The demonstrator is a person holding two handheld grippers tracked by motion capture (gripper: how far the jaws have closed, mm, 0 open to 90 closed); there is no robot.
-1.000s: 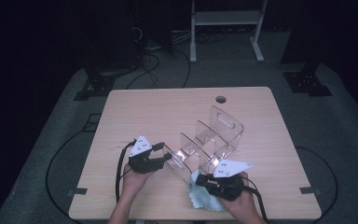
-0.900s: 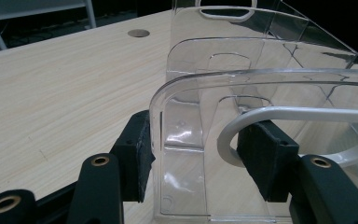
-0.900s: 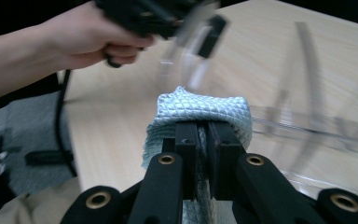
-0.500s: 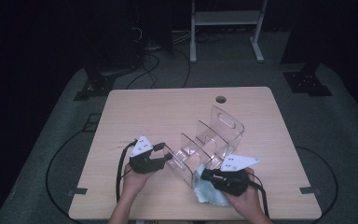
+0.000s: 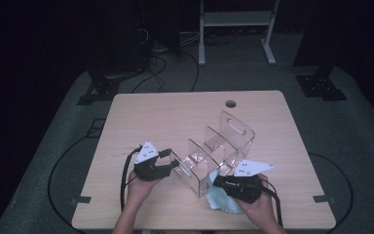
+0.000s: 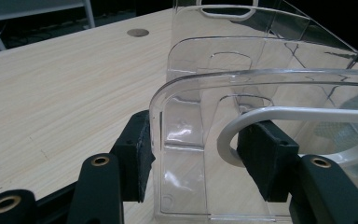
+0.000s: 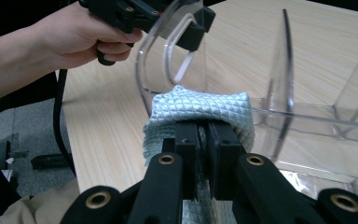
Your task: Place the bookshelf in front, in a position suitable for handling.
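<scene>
Across the pale wooden table (image 5: 165, 122), the left gripper (image 6: 193, 154) is clamping the end wall of the clear plastic divided rack (image 5: 219, 148), while the right gripper (image 7: 204, 154) is pinching a light-blue quilted cloth (image 7: 200, 109) against the rack's near side.

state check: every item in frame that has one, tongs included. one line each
Clear acrylic divided organizer: upright on the table, end wall between the left tongs' jaws.
Light blue quilted cloth: bunched, pinched, by the organizer's near wall.
Left tongs: jaws straddling the end wall; contact unclear.
Right tongs: shut on the cloth.
Light wooden table: carries the organizer.
</scene>
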